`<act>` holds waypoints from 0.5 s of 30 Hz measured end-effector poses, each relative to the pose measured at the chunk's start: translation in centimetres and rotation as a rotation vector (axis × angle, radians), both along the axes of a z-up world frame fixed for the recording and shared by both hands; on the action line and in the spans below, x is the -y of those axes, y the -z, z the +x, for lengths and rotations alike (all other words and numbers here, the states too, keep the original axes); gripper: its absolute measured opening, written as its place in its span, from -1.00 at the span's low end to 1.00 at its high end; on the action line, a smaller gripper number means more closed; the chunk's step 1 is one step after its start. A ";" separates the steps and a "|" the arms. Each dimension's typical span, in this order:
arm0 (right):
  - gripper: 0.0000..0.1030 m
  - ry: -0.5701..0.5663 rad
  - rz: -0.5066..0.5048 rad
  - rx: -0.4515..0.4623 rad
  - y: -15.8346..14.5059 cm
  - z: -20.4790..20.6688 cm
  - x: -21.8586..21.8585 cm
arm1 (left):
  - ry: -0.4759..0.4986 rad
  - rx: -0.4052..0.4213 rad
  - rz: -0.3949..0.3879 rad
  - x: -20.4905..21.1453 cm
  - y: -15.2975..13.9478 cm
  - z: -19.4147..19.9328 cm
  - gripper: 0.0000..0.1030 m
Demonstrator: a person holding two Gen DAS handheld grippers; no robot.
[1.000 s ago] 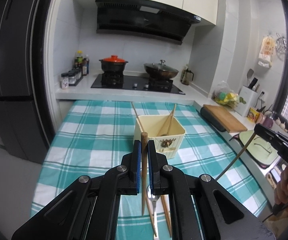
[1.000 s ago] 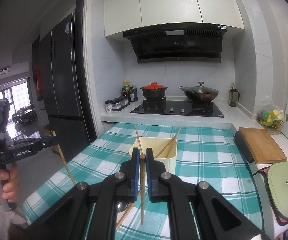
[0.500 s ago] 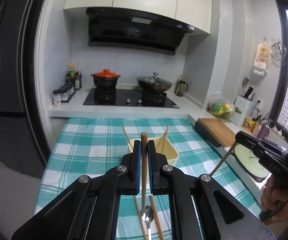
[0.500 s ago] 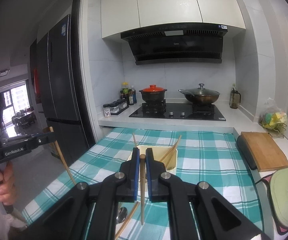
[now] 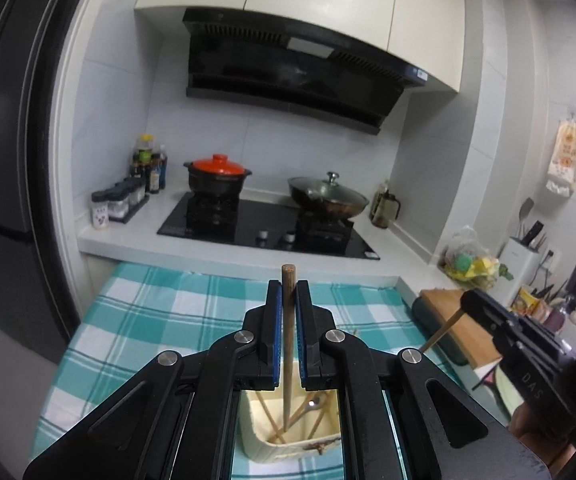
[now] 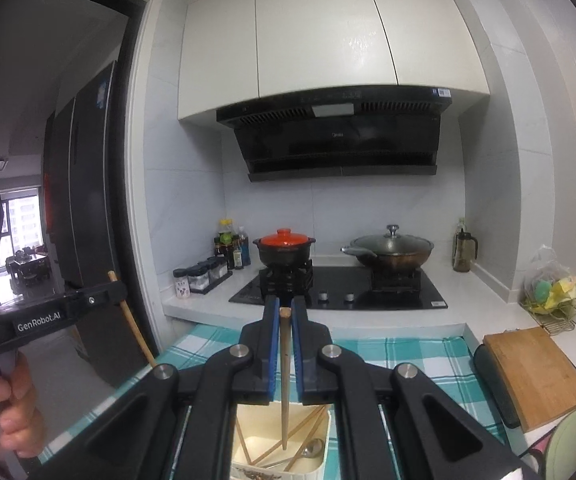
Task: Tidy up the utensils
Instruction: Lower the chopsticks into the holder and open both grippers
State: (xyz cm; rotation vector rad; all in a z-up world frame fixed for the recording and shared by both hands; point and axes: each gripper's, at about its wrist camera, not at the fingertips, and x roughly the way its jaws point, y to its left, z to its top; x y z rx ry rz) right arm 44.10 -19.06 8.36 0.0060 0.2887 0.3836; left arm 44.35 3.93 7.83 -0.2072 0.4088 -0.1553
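Observation:
My left gripper (image 5: 288, 292) is shut on a wooden chopstick (image 5: 287, 360) that hangs upright, its lower end inside the cream utensil box (image 5: 255, 444) under the fingers. In the right wrist view my right gripper (image 6: 285, 308) is likewise shut on a second chopstick (image 6: 284, 384), whose tip dips into the same box (image 6: 324, 468). The box holds several chopsticks and a metal spoon (image 6: 312, 450). Each gripper shows in the other's view: the right gripper (image 5: 472, 304) at the right edge, the left gripper (image 6: 115, 288) at the left edge.
The box stands on a teal checked cloth (image 5: 147, 320). Behind it a counter carries a hob with a red-lidded pot (image 5: 217, 178), a lidded wok (image 5: 328, 198) and spice jars (image 5: 119, 200). A wooden cutting board (image 6: 532, 368) lies to the right, a dark fridge (image 5: 3, 160) to the left.
Both grippers moved forward toward the hob with their chopsticks. The box, earlier ahead of the fingers, is now beneath them. The spoon and chopsticks on the cloth dropped out of view.

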 end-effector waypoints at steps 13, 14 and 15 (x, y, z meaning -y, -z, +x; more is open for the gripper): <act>-0.78 -0.017 0.018 -0.501 11.0 11.5 -1.2 | 0.083 -0.407 -0.027 2.2 10.4 7.6 -0.13; -0.73 -0.010 0.028 -0.514 11.3 11.6 -1.1 | 0.077 -0.404 -0.016 2.0 10.4 6.9 -0.03; -0.62 -0.005 0.040 -0.517 11.5 11.3 -0.9 | 0.075 -0.403 0.005 1.6 10.5 6.0 0.00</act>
